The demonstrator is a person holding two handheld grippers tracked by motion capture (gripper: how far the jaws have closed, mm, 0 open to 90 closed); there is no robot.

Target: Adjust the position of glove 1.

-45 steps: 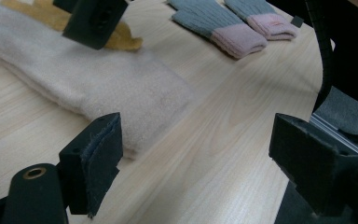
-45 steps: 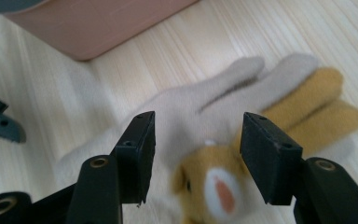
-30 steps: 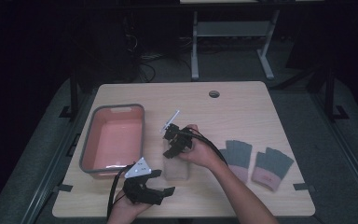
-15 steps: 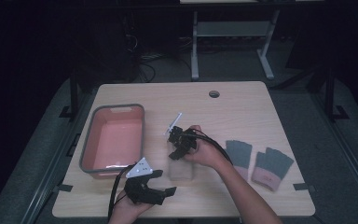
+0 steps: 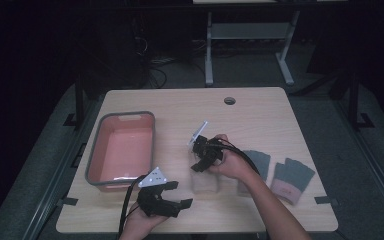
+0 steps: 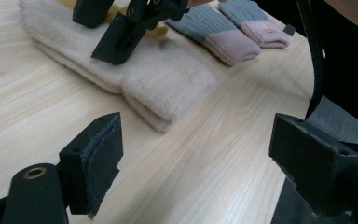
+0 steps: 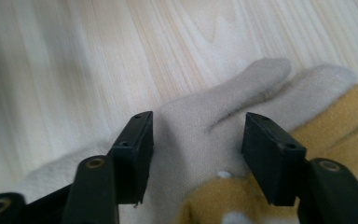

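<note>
Cream fleece is what the work centres on: a soft cream-coloured glove (image 6: 168,88) with a mustard-yellow patch is laid flat on the pale wooden table (image 5: 260,115), just right of the grey-rimmed pink plastic tray (image 5: 121,150) and near the table's front half. The right gripper (image 5: 203,159) is held directly above this glove, with its black jaws spread apart on either side of the cream fingers; in the right gripper view (image 7: 196,154) the fabric is seen between the pads, but none of it is pinched. Whether the jaw tips are touching the fleece cannot be told for certain, as that view is blurred.

The left gripper (image 5: 172,200) is held low at the table's front edge, below the tray's near right corner, and its jaws are spread wide over bare wood (image 6: 196,158), with nothing between them. The glove's cuff end is seen just beyond them.

Further right of the tray, past the cream glove, a pair of grey knitted gloves with pink cuffs (image 5: 292,177) is laid side by side.
</note>
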